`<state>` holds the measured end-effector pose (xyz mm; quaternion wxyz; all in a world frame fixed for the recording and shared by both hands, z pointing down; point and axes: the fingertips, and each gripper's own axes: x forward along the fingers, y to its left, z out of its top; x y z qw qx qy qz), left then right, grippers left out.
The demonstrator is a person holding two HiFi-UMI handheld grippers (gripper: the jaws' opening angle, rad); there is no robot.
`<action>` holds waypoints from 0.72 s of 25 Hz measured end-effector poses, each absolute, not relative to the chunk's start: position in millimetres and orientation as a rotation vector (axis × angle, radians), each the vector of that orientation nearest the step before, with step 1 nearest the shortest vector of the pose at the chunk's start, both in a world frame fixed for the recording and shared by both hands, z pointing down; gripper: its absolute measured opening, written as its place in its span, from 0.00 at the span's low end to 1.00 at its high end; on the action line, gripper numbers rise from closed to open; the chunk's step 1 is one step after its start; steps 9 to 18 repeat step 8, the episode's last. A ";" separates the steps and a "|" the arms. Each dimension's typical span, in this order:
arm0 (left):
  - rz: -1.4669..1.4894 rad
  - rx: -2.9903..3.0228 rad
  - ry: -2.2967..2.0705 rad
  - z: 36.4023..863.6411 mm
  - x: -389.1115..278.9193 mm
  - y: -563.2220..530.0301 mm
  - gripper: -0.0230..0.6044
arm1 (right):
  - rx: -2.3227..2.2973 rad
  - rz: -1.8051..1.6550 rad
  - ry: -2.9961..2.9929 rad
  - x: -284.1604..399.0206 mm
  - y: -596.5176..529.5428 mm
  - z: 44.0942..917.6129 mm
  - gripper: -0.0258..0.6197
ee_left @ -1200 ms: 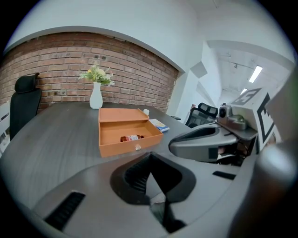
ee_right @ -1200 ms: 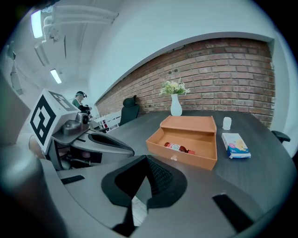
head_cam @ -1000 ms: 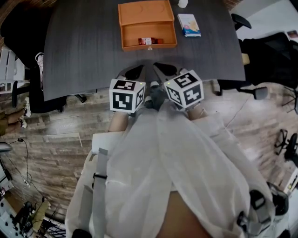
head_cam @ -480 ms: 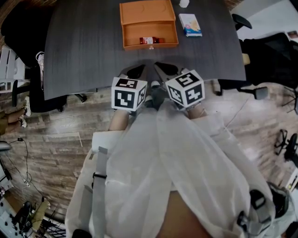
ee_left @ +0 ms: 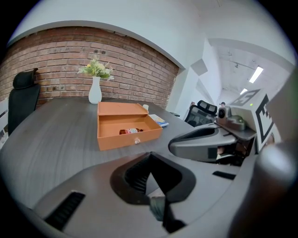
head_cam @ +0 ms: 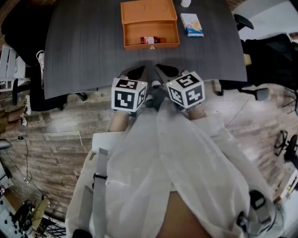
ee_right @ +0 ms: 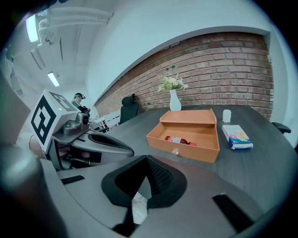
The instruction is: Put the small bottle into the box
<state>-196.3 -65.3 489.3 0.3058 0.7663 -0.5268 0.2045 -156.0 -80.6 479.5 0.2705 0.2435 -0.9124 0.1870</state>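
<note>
One orange box (head_cam: 149, 11), one small bottle (head_cam: 150, 40), one tissue pack (head_cam: 192, 24), one white vase (ee_left: 95, 91), two hand-held grippers, left (head_cam: 136, 72) and right (head_cam: 165, 70)

An office meeting room: long grey table (head_cam: 84, 51), swivel chairs (ee_left: 23, 97), brick wall (ee_left: 56, 65), strip ceiling lights (ee_left: 256, 74).

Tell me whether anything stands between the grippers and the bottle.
Only the low front wall of the box. The bottle lies inside it, and bare table separates the box from the shut left gripper and right gripper.
</note>
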 end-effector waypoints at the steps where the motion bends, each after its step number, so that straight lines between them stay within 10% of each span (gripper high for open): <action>1: 0.539 2.028 -1.392 489.5 -196.0 -65.7 0.04 | 0.653 0.507 -2.456 -155.8 -79.8 480.5 0.04; 18: 0.539 2.026 -1.392 490.8 -197.3 -67.9 0.04 | 0.644 0.514 -2.450 -156.4 -78.8 483.0 0.04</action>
